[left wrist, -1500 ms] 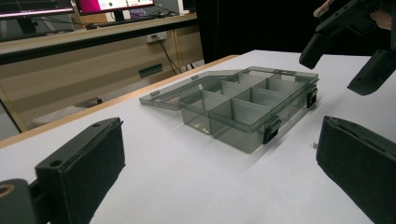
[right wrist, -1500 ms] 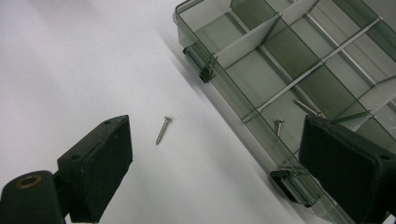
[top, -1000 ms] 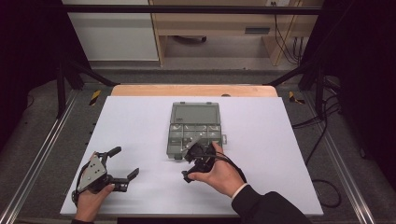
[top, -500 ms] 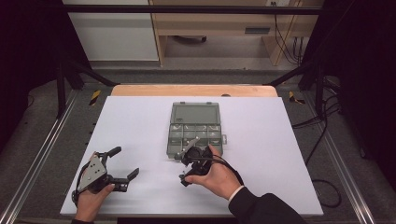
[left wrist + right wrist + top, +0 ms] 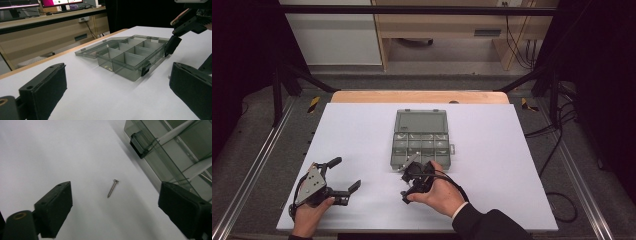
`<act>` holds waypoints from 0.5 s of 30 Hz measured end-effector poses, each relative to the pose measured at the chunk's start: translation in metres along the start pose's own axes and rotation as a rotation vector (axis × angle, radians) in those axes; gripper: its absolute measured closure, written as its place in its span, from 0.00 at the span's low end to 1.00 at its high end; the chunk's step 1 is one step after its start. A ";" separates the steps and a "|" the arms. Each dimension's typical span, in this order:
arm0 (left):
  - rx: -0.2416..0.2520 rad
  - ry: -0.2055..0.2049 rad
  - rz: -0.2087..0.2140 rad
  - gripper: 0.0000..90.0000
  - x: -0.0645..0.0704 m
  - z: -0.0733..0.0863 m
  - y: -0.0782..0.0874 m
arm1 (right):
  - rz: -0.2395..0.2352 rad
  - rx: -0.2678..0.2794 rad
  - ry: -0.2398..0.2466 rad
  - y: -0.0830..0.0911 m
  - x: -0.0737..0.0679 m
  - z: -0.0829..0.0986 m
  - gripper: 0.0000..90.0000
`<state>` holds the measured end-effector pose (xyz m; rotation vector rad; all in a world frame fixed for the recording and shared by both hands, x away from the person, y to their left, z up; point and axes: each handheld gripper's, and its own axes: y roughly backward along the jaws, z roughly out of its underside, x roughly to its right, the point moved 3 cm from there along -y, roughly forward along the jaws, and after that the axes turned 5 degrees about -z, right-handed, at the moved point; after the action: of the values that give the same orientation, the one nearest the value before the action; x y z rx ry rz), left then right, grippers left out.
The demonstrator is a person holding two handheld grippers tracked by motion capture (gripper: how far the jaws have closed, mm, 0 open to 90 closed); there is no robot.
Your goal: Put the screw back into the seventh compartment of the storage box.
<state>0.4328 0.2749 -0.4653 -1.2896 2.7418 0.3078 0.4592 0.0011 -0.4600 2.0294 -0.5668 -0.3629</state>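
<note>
The right hand-held gripper (image 5: 412,181) hangs low over the white table (image 5: 352,135), just in front of the near edge of the box (image 5: 419,145), with its jaws spread wide and nothing between them. In the right gripper view a small screw (image 5: 112,188) lies loose on the table between those two jaws, touching neither, its head pointing up and away towards the box; the box's near wall and a dark latch (image 5: 138,142) stand just beyond it. The box is a smoky, see-through case with its lid (image 5: 421,121) folded flat open on the far side and its tray split into compartments by pale dividers. In the left gripper view it sits ahead and to the right, and the right hand-held gripper shows at the box's near right corner, one dark jaw tip close against the rim; whether it touches cannot be told. The left hand-held gripper (image 5: 341,174) rests well apart at the near left of the table, held in the person's left hand (image 5: 309,217), its jaws wide apart and empty, pointed towards the box.
</note>
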 end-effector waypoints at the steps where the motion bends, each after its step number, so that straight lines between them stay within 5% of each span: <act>1: 0.000 0.000 0.000 0.01 0.000 0.000 0.000 | -0.001 0.003 0.002 -0.001 0.000 0.000 0.18; 15: 0.000 -0.001 0.001 0.01 0.000 0.000 0.000 | -0.008 -0.010 -0.036 -0.008 0.007 -0.002 0.55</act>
<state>0.4329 0.2747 -0.4653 -1.2873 2.7418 0.3091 0.4679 0.0027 -0.4661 2.0195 -0.5777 -0.4069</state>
